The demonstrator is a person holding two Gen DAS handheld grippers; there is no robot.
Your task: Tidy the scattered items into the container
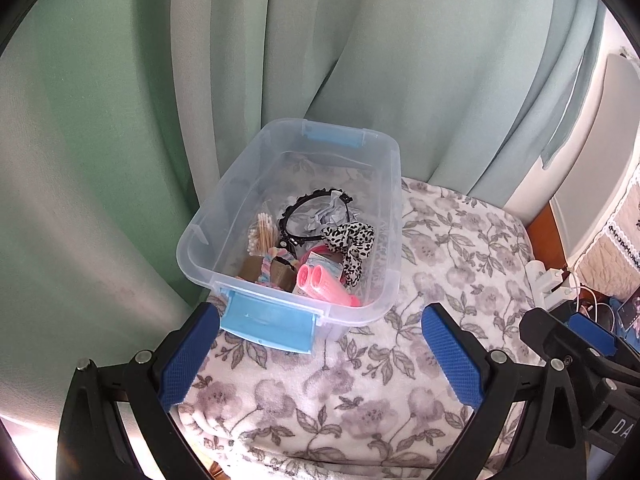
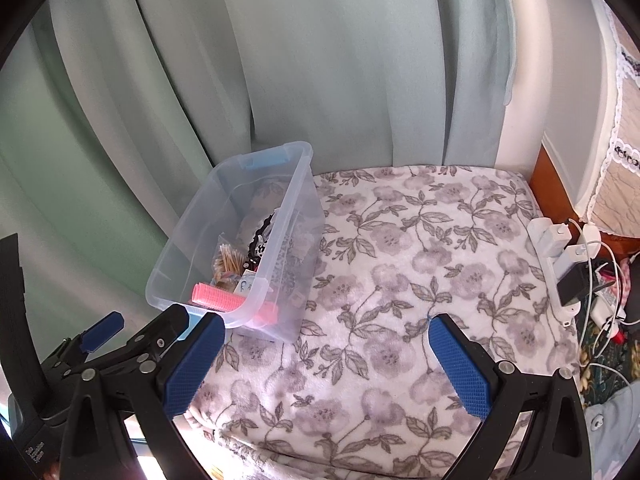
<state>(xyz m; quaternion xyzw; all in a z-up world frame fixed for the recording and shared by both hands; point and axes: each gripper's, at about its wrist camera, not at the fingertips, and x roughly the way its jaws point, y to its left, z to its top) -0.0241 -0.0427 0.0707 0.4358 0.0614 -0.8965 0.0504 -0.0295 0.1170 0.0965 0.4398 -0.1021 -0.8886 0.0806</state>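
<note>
Clear bin (image 1: 390, 216) sits on floral blanket (image 1: 460, 264), against green curtain (image 1: 120, 140). Inside, at near end: pink rollers (image 1: 320, 280), leopard scrunchie (image 1: 352, 242), black headband (image 1: 308, 216), cotton swabs (image 1: 262, 234), pastel braided tie (image 1: 270, 266). Left gripper (image 1: 320, 316) fingers spread wide, empty, just short of bin's blue latch (image 1: 268, 322). Right gripper (image 2: 326, 328) fingers also spread, empty, over bare blanket beside bin. Power strip (image 2: 560, 264) at right edge.
</note>
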